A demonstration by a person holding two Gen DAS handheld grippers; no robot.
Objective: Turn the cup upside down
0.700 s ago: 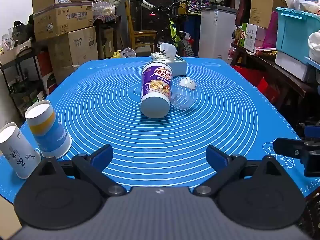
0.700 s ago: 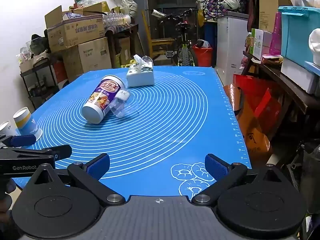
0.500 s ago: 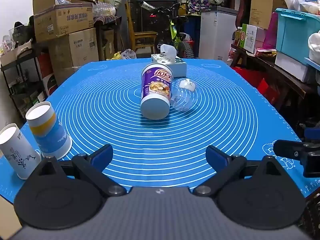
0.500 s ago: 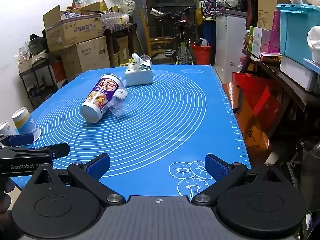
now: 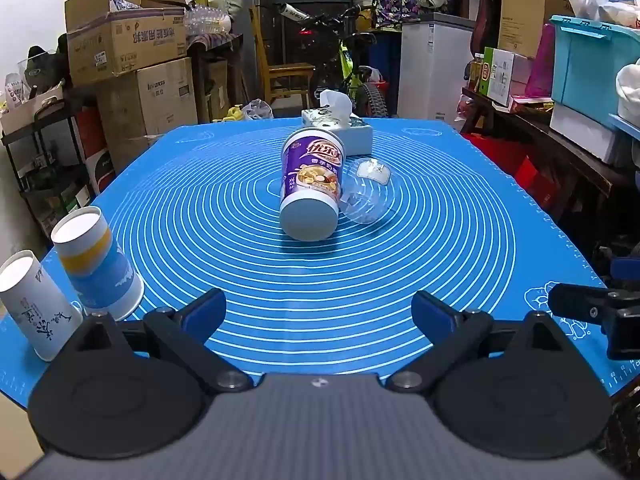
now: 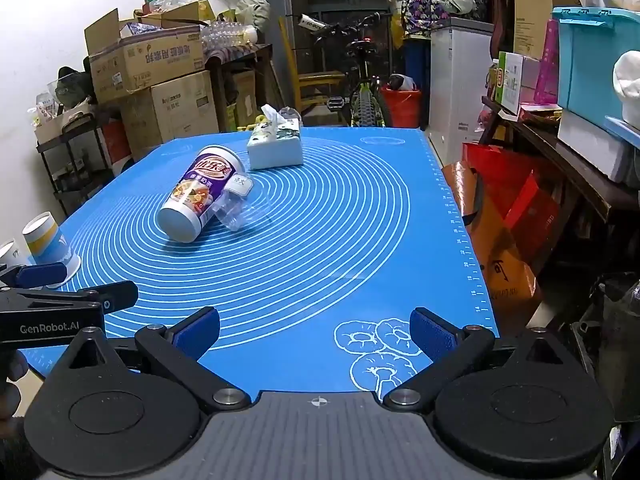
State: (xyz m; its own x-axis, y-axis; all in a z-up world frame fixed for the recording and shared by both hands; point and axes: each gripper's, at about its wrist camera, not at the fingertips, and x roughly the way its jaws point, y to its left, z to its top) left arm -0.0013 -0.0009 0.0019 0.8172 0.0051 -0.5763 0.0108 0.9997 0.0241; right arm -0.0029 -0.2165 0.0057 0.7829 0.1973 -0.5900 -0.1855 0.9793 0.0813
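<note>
A purple and white cup (image 5: 310, 184) lies on its side in the middle of the blue mat (image 5: 240, 256), base toward me; it also shows in the right wrist view (image 6: 198, 196). A clear plastic cup (image 5: 366, 196) lies on its side against it, also in the right wrist view (image 6: 236, 206). Two paper cups stand upside down at the mat's near left: one blue and yellow (image 5: 96, 262), one white (image 5: 34, 300). My left gripper (image 5: 318, 316) is open and empty, well short of the purple cup. My right gripper (image 6: 316, 330) is open and empty over the mat's near right.
A tissue box (image 5: 338, 128) stands at the far side of the mat. Cardboard boxes (image 5: 128, 44) pile up on the left, a bicycle (image 5: 352, 76) and white cabinet stand behind, and shelves with a teal bin (image 5: 592, 64) line the right.
Both grippers have drifted slightly; the scene has shifted a little in each view. No cup has moved and both grippers stay open.
</note>
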